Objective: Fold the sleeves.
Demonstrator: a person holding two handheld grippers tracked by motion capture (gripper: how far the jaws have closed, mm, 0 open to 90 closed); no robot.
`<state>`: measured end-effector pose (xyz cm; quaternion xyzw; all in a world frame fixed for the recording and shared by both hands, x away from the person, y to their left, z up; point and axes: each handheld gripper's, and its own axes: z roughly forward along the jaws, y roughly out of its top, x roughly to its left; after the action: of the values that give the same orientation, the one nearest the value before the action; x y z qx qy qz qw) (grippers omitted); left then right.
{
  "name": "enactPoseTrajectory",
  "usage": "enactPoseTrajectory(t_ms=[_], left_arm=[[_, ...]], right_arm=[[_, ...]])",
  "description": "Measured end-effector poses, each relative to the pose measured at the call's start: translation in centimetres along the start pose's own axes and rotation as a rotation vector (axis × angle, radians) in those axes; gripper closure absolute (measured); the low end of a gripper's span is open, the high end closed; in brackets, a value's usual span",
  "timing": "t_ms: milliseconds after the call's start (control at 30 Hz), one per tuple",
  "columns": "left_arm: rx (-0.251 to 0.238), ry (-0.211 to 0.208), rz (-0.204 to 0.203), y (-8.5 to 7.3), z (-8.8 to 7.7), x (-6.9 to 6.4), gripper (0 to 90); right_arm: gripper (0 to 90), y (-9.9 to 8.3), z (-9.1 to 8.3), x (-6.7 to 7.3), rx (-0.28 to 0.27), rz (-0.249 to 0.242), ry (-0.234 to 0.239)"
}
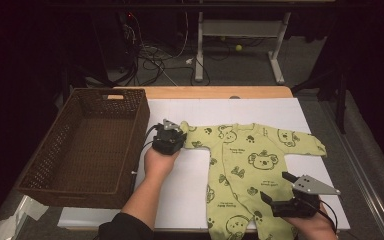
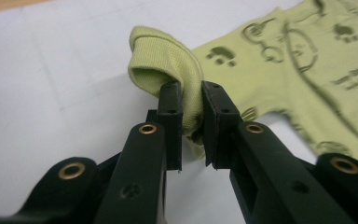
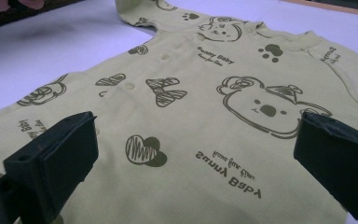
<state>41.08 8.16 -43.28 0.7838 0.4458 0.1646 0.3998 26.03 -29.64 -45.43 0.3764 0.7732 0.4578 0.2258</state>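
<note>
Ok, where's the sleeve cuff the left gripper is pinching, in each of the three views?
High view: the sleeve cuff is left of centre, at the left gripper.
Left gripper view: centre, clamped between the two black jaws.
Right gripper view: I can't make it out.
Shared landmark: the green romper with bear prints.

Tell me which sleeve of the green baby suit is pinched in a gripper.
The sleeve nearest the basket: the left gripper clamps its cuff. The other sleeve lies flat, untouched.
</note>
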Motion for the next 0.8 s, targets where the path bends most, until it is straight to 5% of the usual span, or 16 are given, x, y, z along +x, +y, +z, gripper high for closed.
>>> enactPoseTrajectory(t_ms=[800], left_arm=[[0.019,-0.176,0.132,3.0,4.5,-9.7,75.6]], right_arm=[[0.4,0.0,-0.1,-0.1,-0.003,0.0,-0.003]])
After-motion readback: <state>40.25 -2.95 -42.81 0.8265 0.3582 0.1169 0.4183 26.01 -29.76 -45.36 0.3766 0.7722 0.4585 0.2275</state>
